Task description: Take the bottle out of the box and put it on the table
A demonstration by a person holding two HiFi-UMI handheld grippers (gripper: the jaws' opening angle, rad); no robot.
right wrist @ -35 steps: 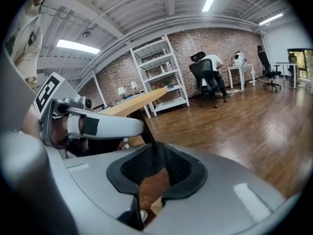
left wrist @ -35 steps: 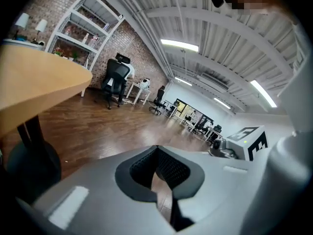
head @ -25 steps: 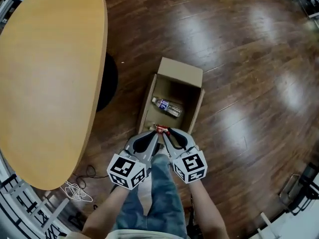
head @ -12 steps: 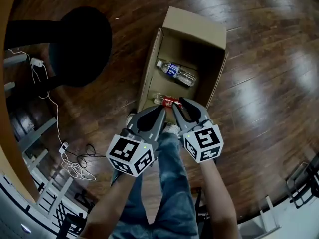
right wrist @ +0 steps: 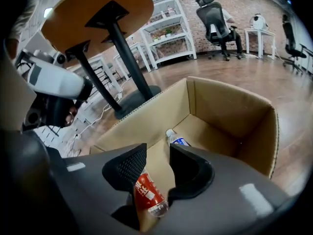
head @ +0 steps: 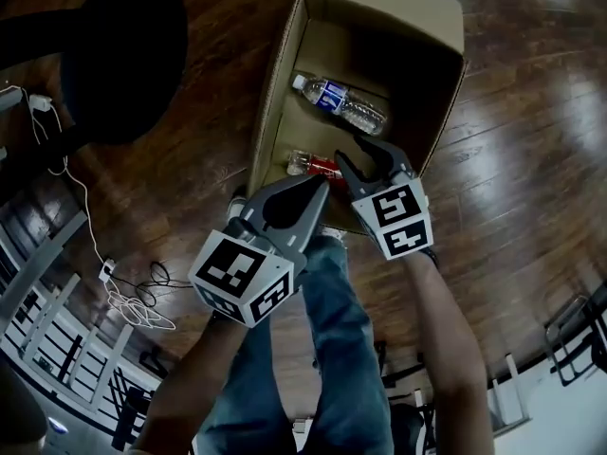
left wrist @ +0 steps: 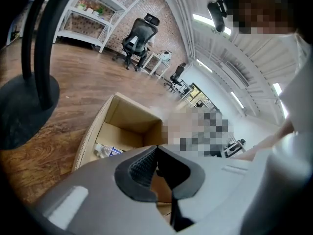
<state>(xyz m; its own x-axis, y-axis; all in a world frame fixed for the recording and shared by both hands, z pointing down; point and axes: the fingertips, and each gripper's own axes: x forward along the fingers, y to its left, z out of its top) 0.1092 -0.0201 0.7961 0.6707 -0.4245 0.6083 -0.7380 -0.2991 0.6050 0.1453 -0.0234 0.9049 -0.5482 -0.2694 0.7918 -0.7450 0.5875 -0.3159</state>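
**Dropping lower since a second ago: left gripper (head: 319,186) and right gripper (head: 367,154) nearing the box (head: 281,83)**

Left jaws are pressing together, empty. Right jaws, just opening, are standing apart, with the red-label bottle (head: 316,166) showing untouched in their gap. Blue-label bottle (head: 340,103) is lying in the box, eleven o'clock from the right gripper.

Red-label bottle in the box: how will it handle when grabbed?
The red-label bottle lies on its side on the box floor, so it likely rolls if nudged. Its clear plastic probably dents under a squeeze. The smooth round body may slip in a loose grip.
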